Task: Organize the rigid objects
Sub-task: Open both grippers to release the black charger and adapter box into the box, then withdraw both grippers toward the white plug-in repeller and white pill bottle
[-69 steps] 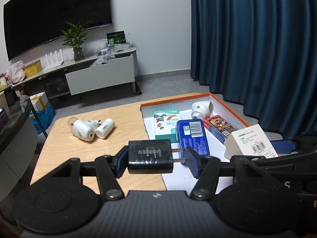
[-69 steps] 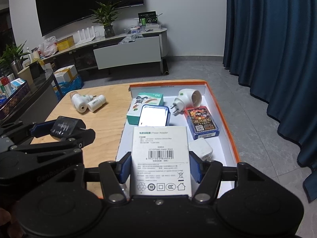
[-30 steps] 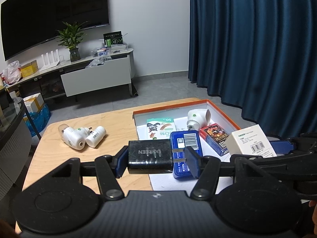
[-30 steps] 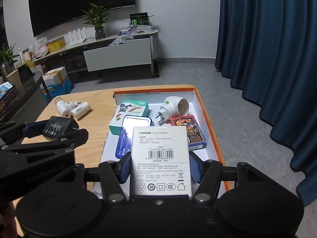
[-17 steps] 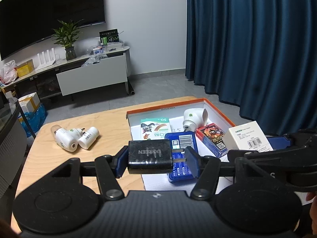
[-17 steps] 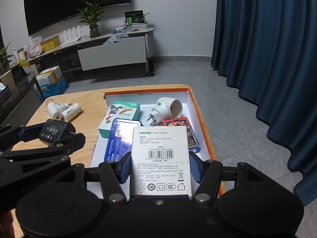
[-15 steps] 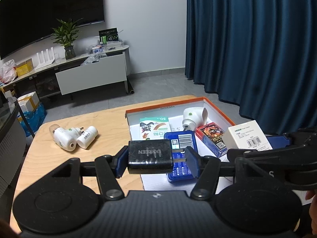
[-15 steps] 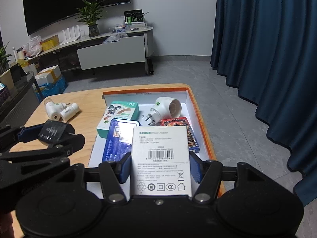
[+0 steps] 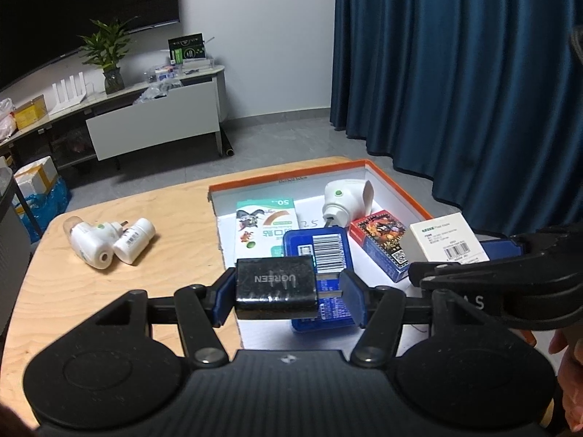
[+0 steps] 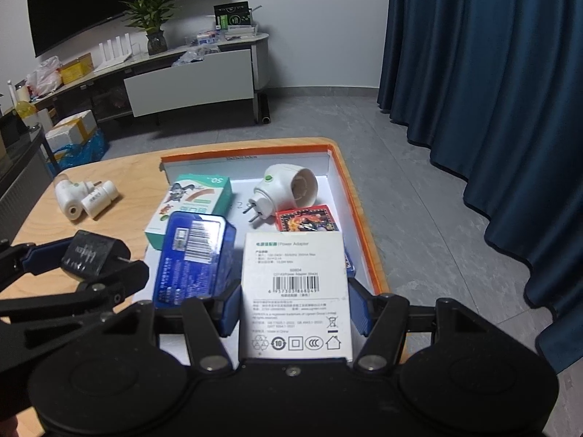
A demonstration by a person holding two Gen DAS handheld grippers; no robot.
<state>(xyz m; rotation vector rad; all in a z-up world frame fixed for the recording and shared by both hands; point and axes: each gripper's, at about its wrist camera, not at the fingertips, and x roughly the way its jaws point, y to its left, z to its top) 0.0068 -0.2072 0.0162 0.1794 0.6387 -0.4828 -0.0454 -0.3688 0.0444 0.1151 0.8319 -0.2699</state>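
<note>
My left gripper [image 9: 288,296] is shut on a black UGREEN charger [image 9: 275,287], its prongs against the right pad, over the near left edge of the orange-rimmed white box [image 9: 397,185]. My right gripper [image 10: 293,307] is shut on a white power adapter carton [image 10: 295,295], held over the box's [image 10: 355,196] near right part. Inside the box lie a green carton [image 10: 193,204], a blue tin [image 10: 191,258], a white round plug [image 10: 282,191] and a red card pack [image 10: 308,220]. The carton [image 9: 446,240] and right gripper [image 9: 503,255] show at right in the left wrist view.
Two white plug-in bottles [image 9: 109,238] lie on the wooden table [image 9: 109,291] left of the box. A dark blue curtain [image 10: 492,91] hangs at right. A TV cabinet [image 10: 189,83] with a plant stands against the far wall. A person's hand [image 9: 570,371] shows at the right edge.
Both grippers have moved forward and down toward the box, each keeping its grip. The box contents now sit closer under the held charger and carton.
</note>
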